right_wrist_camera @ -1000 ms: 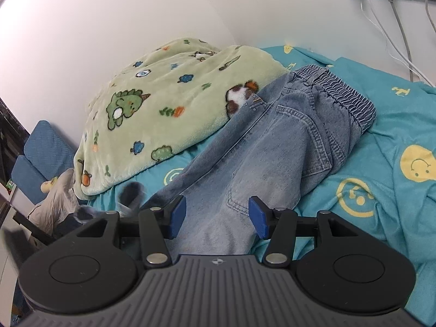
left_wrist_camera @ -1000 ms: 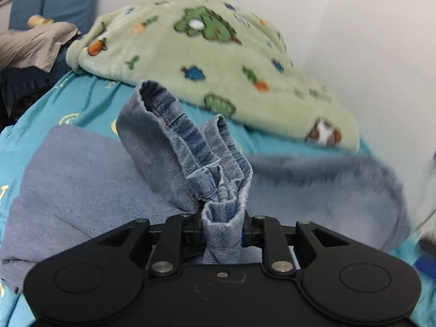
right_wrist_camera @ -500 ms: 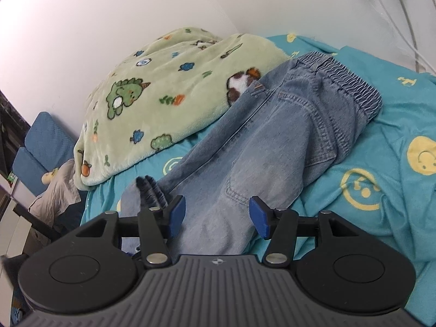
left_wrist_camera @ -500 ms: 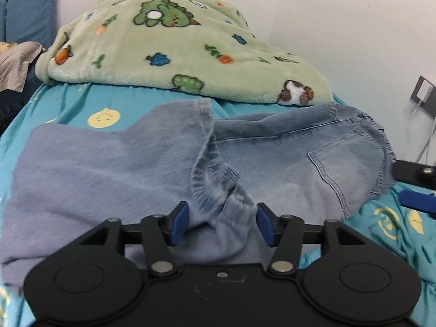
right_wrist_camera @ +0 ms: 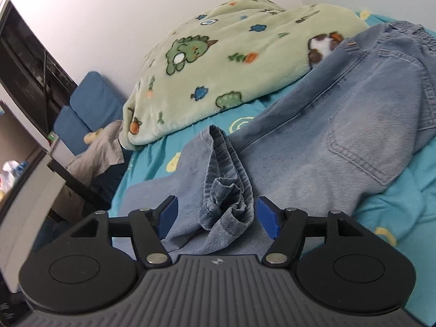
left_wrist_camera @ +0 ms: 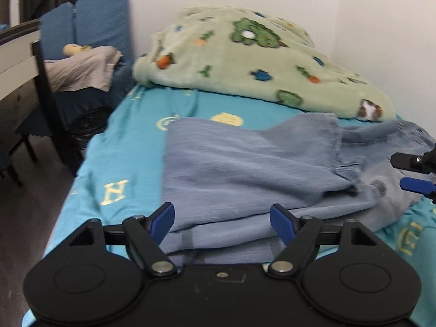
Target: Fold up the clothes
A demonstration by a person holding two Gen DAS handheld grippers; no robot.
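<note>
Faded jeans (right_wrist_camera: 340,125) folded on bed — cuffs bunched, both grippers' jaws opening, empty.

A green dinosaur-print blanket (left_wrist_camera: 261,62) lies heaped on the teal smiley-patterned sheet (left_wrist_camera: 130,163), blue cushions (left_wrist_camera: 90,21) beyond.

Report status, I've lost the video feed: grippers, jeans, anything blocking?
Left gripper opening, empty. Right gripper opening, bunched hem loose between pads. Jeans half-folded on bed. Green blanket touches waistband.
</note>
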